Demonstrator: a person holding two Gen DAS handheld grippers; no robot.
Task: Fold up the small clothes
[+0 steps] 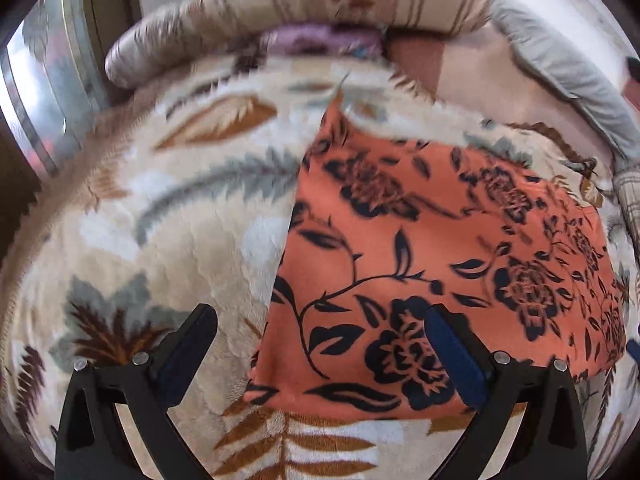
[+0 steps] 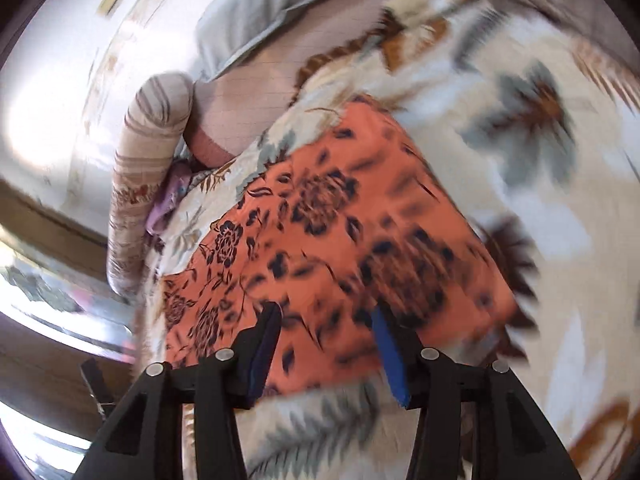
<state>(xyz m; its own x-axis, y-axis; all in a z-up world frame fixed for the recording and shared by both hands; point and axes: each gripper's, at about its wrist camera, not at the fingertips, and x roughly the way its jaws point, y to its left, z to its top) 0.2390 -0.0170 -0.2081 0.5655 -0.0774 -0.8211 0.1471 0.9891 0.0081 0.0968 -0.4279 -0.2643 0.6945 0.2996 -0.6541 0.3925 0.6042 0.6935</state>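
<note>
- Left wrist view: my left gripper (image 1: 320, 344) hangs with its jaws spread wide and empty above the near left corner of the orange flowered cloth (image 1: 432, 264).
- That cloth fills the right half of the frame, lying flat as a neat rectangle on the leaf-patterned blanket (image 1: 168, 232); I judge at least one fold done.
- Right wrist view is smeared; my right gripper (image 2: 328, 340) shows its jaws partly apart over the cloth's lower edge, pads not visibly pinching fabric.
- A striped pillow (image 1: 320, 4) sits along the top.
- Left to do, I reckon: perhaps one more fold, or setting the cloth aside.
</note>
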